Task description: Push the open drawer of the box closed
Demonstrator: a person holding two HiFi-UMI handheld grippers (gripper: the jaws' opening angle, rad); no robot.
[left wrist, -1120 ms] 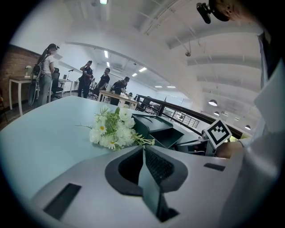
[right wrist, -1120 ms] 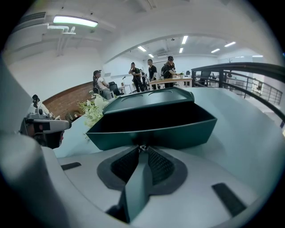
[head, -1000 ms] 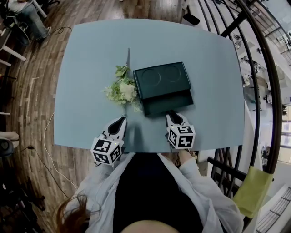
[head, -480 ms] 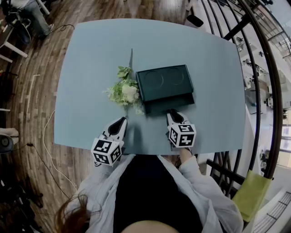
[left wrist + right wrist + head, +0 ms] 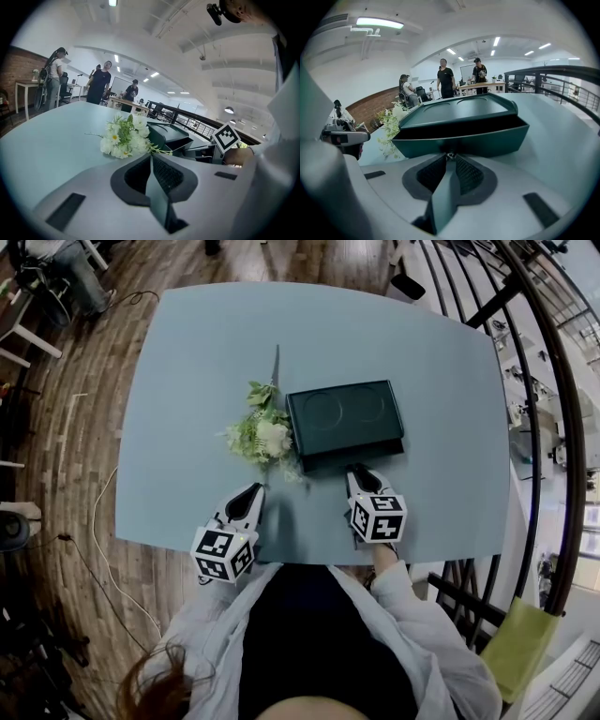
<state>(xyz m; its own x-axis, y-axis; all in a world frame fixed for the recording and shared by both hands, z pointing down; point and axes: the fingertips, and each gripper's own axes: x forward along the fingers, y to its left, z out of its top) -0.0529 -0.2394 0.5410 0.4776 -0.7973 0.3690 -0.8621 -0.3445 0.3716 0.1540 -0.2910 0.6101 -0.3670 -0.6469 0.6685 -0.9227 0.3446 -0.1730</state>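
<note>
drawer (image 5: 352, 454) pokes out of the box (image 5: 343, 409) way less than a second ago, mid tabletop (image 5: 187, 381) by the flowers (image 5: 262, 437), right gripper (image 5: 357, 472) jaws pinched together at its front, left gripper (image 5: 255, 491) jaws together, empty

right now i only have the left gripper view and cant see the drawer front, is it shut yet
Observer: Not yet. In the right gripper view the drawer stands out from the box, with a dark gap above its front.
Operator: where is the right gripper
Observer: The right gripper has its jaws together, with the tips at the middle of the drawer front.
Operator: is my left gripper in the way
Observer: No. The head view shows the left gripper apart from the box, with the white flowers just ahead of its tips.
</note>
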